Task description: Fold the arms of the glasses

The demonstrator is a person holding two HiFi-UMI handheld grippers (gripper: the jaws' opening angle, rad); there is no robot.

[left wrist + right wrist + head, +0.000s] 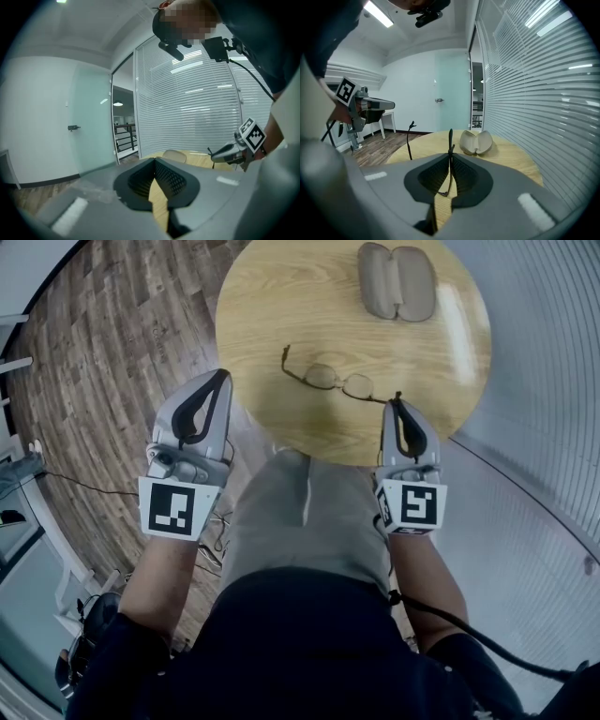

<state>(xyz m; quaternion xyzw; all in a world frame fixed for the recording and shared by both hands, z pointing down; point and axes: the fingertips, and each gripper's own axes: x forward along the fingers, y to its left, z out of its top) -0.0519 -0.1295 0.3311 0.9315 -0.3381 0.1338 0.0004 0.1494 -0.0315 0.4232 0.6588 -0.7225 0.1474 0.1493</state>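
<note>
Head view: the glasses lie on the round wooden table, close to its near edge, with the lenses side by side. One arm angles off toward the table's left edge. The other arm runs toward the right gripper, whose tips meet on its end. An open glasses case sits at the far edge, well apart from the glasses. The left gripper hangs just off the table's left edge, its tips together.

Left gripper view: the jaws are closed on each other with nothing between them, and only bare table wood shows through the slit below the tips. The right gripper is at the table's near edge on the far right.

Right gripper view: the jaws are pinched on the thin dark arm, which runs up between the pads and sticks out past the tips. The second arm rises free from the table at the left, and the case lies beyond.

By my reading neither arm is folded yet. The first fold is just being set up with the grip on one arm, and both folds are left to do.
</note>
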